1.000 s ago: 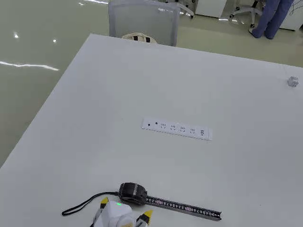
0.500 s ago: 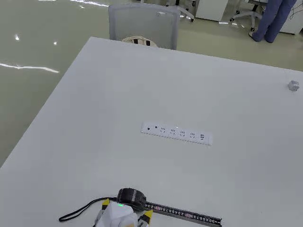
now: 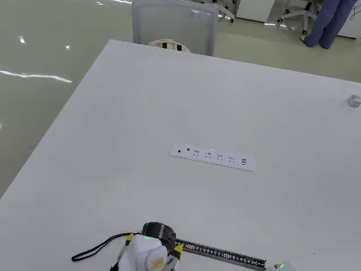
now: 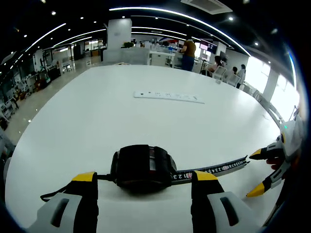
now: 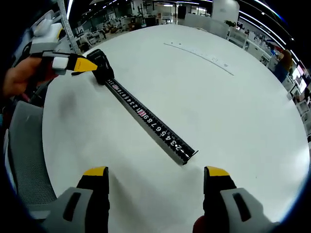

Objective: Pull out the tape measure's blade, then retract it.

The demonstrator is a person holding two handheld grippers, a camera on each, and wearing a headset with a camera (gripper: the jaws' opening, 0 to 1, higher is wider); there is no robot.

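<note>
Claws: the left claw (image 4: pixel 145 175) is sitting released, its jaws straddling the tape measure case (image 4: pixel 143 167) with a gap showing on each side, gripping nothing. The right claw (image 5: pixel 150 171) is likewise hanging released, jaws spread wide, just short of the blade tip (image 5: pixel 188 155), gripping nothing.

Tape measure: the case is lying near the front edge of the white tabletop (image 3: pixel 169 101). Its blade (image 5: pixel 148 119) is lying drawn out flat toward the right claw, and its wrist strap (image 3: pixel 96 249) is trailing off the other way.

Other items: a white power strip (image 3: pixel 213 156) is lying mid-tabletop, well apart. A grey chair (image 3: pixel 172 25) is standing at the far edge.

Stage, judged: the pull-out is looking done; retraction is pending.

Hazards, judged:
- With the left claw not clenched, the case is risking a skid or spin once the spring starts taking up the blade.
- With the tip unheld, the blade is risking a whip-back, its hook slamming into the case mouth.
- With the thin blade lying flush, a pinch by the right claw is risking a miss, jaws scraping the tabletop.
- The strap is risking a snag under a left jaw.
</note>
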